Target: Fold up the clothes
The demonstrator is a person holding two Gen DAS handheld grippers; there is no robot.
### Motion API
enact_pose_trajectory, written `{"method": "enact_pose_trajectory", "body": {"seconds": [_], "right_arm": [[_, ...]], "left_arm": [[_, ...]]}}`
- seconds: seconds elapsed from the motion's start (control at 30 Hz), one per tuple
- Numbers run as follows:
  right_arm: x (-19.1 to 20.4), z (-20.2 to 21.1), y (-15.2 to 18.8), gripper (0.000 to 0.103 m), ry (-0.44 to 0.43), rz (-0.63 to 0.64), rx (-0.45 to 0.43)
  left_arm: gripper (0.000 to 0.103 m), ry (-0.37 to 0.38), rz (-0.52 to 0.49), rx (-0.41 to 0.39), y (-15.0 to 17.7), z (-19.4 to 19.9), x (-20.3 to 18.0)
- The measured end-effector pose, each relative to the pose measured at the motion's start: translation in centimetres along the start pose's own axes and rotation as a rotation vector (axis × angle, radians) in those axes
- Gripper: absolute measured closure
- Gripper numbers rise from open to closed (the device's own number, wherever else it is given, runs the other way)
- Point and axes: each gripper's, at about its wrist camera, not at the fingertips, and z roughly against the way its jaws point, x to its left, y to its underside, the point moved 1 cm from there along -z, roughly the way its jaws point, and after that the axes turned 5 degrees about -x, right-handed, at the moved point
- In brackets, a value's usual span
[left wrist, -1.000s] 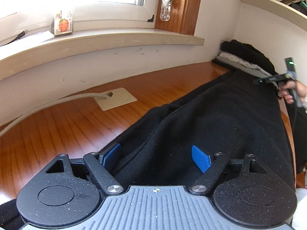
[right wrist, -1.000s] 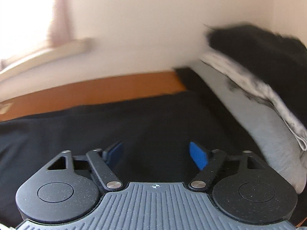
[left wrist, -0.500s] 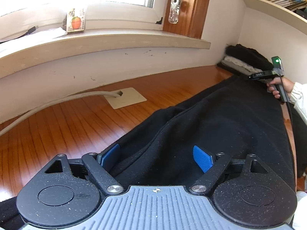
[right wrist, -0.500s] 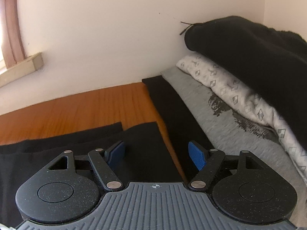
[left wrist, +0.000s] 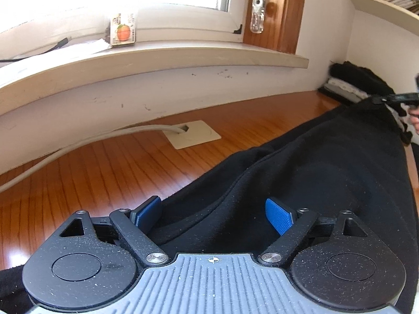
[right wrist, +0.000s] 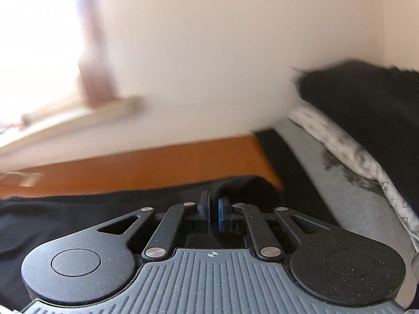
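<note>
A long black garment (left wrist: 314, 183) lies stretched along the wooden tabletop (left wrist: 117, 172). My left gripper (left wrist: 213, 216) is open at its near end. The black cloth lies between the blue pads (left wrist: 279, 218), which do not press it. In the right wrist view my right gripper (right wrist: 213, 209) has its jaws closing tight on the garment's far end, with a bulge of black cloth (right wrist: 246, 188) pinched at the tips. From the left wrist view, the right gripper (left wrist: 398, 98) holds that end raised off the table, a hand (left wrist: 415, 116) behind it.
A stack of folded clothes (right wrist: 366, 204), grey, white patterned and black, sits in the back right corner against the wall. A beige cable plate (left wrist: 192, 137) with a grey cable lies on the table under the windowsill (left wrist: 157, 60). A shelf with books (left wrist: 387, 2) hangs above.
The right gripper shut on the garment's far end and lifted it off the table. The left gripper stayed open over the near end.
</note>
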Motion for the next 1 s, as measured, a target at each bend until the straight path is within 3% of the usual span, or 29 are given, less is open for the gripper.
{"method": "enact_pose_trajectory", "body": {"seconds": [0.1, 0.23, 0.3, 0.43, 0.53, 0.87, 1.0], "right_arm": [[3.3, 2.4, 1.3, 0.097, -0.11, 0.033, 0.06], [5.3, 3.5, 3.7, 0.093, -0.098, 0.09, 0.142], [4.8, 4.1, 3.6, 0.087, -0.074, 0.074, 0.13], [3.7, 5.5, 1.7, 0.065, -0.038, 0.058, 0.06], [3.0, 5.5, -0.2, 0.061, 0.03, 0.065, 0.003], [2.8, -8.7, -1.6, 0.061, 0.144, 0.074, 0.146], [1.7, -11.2, -1.2, 0.061, 0.193, 0.066, 0.196]], "left_arm": [[0.013, 0.006, 0.009, -0.001, 0.0, 0.0, 0.0], [0.012, 0.007, 0.006, 0.0, 0.0, 0.1, 0.0], [0.012, 0.008, 0.006, 0.0, 0.0, 0.1, 0.0], [0.012, 0.008, 0.004, 0.0, 0.0, 0.1, 0.0], [0.012, 0.007, 0.003, 0.0, 0.0, 0.1, 0.0], [0.011, -0.025, -0.014, -0.011, 0.0, 0.3, -0.4], [0.009, -0.051, -0.016, -0.019, 0.0, 0.5, -0.4]]}}
